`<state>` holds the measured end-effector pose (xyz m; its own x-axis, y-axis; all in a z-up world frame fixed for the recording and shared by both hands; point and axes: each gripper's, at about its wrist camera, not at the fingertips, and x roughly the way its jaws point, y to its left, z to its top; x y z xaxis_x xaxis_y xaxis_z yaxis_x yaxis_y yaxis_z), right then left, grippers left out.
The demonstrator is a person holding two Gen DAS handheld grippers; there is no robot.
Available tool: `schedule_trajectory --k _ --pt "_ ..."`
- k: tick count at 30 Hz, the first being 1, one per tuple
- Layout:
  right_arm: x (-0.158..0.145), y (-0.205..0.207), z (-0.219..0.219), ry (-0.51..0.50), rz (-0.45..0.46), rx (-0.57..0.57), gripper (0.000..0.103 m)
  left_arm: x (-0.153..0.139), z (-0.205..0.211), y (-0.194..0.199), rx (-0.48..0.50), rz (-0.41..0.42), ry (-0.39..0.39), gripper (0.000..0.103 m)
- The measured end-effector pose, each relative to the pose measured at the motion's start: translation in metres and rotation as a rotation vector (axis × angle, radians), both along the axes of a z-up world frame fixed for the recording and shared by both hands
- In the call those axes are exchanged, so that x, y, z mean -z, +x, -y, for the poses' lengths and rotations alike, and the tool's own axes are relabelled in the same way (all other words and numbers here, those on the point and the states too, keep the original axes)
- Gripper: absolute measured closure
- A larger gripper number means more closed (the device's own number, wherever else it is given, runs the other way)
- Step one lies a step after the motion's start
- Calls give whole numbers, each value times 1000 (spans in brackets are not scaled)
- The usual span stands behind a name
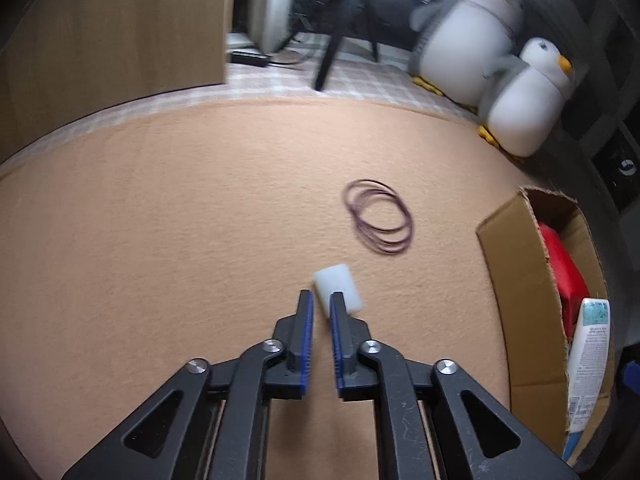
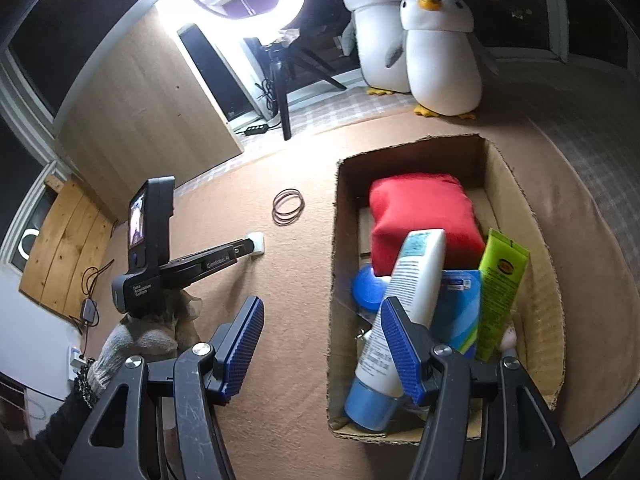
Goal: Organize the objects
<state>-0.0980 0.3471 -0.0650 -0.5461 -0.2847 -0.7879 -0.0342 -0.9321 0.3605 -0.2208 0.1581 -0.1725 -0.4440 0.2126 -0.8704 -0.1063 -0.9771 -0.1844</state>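
Observation:
A small white block lies on the tan carpet just beyond my left gripper. The jaws stand a little apart and empty, the right fingertip overlapping the block's near edge. The block also shows in the right wrist view, at the tip of the left gripper. A coil of dark rubber bands lies farther out, also seen in the right wrist view. My right gripper is wide open and empty over the near left edge of a cardboard box.
The box holds a red pouch, a white tube, a green tube and blue items. The box also appears at the right in the left wrist view. Two plush penguins and a ring light stand at the back.

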Motion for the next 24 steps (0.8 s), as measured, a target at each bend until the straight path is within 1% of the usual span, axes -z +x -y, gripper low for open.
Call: schedule_trajectory --k 1,2,3,5,6,8,10,13,15,16,18,20,22,24 --pt "0 -1 1 -1 0 -3 46 -2 6 2 -18 -3 1 72" --pt "0 -1 1 -3 0 -7 46 -4 10 4 -27 -11 11 64" --pt "0 -1 2 -5 -1 -9 46 -5 12 4 -30 -11 16 59" --pt "0 -2 3 -6 -2 -13 46 -5 12 2 -31 -3 26 36" --pt "0 -3 3 -5 -2 -14 46 -4 11 1 -29 -2 31 33" --pt "1 -6 3 -5 -1 -15 46 -3 1 -2 -18 -3 22 32" --pt "1 -9 4 -7 0 -15 46 1 -11 -6 -4 -10 -12 32" --pt "1 -12 7 -7 -1 -23 46 11 -30 -14 20 -10 -89 32" --pt "1 -14 11 -6 0 -28 46 16 -36 -17 19 -13 -128 32" --pt "1 -15 12 -6 0 -32 46 19 -37 -18 15 -14 -150 33" --pt "1 -16 14 -4 1 -35 46 19 -34 -16 5 -44 -176 37" --pt "1 -18 16 -3 4 -37 46 17 -25 -14 -8 -45 -170 45" --pt "0 -20 18 0 4 -41 46 16 -15 -13 -13 -44 -157 45" --pt "0 -25 21 4 4 -52 46 12 -3 -9 -27 -55 -160 49"
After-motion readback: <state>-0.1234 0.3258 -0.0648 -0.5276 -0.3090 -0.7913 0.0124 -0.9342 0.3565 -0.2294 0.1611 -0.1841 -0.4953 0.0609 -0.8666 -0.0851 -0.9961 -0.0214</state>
